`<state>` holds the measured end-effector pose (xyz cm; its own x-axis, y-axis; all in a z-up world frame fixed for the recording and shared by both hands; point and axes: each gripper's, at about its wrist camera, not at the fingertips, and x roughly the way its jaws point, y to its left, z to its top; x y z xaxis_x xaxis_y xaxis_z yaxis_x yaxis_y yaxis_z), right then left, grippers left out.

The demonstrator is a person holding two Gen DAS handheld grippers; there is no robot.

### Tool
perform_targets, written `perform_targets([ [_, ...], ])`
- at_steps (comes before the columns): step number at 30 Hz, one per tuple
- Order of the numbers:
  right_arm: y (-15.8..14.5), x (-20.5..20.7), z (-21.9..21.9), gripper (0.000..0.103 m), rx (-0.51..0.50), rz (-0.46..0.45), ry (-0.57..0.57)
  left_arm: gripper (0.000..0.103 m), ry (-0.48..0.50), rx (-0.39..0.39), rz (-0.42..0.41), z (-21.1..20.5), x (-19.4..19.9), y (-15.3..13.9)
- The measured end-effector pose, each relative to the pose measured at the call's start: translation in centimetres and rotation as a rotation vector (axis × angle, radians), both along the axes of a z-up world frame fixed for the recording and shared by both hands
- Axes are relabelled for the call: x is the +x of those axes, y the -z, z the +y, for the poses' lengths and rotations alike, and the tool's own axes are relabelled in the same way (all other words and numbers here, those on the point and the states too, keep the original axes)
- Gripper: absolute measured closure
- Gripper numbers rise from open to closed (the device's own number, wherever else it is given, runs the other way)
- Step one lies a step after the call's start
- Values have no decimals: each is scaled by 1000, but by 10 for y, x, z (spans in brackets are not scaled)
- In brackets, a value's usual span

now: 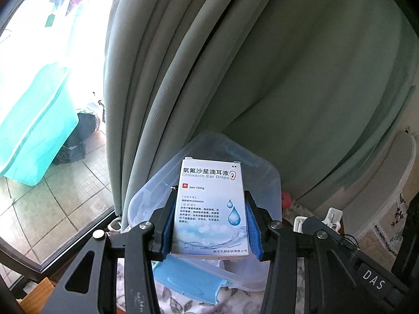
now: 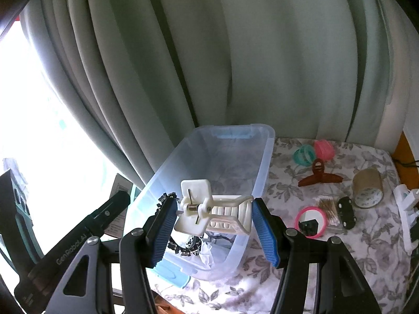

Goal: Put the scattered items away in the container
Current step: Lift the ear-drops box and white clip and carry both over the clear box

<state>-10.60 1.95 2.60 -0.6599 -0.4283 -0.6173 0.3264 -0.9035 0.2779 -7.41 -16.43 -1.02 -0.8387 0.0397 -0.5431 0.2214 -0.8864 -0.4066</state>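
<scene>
Hanging over the clear plastic container (image 2: 222,162), a white ear-drops box (image 1: 210,209) sits clamped in the left claw (image 1: 209,225), hiding much of the container behind it. The right claw (image 2: 213,219) grips a white clip (image 2: 209,213) above the container's near end. Items at the container's bottom (image 2: 191,246) are hard to identify. A brown hair claw-clip (image 2: 318,174) lies on the floral tabletop (image 2: 366,248).

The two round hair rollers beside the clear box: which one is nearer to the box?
The teal roller. It lies closer to the clear box wall, while the pink roller sits just past it, farther from the box.
</scene>
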Motion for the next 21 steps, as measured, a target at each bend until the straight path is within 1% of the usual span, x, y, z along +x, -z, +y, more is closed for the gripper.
perform_targets([
  [21, 34, -30, -26, 41, 35, -81, -34, 55, 22, -4, -64, -1, -21, 32],
])
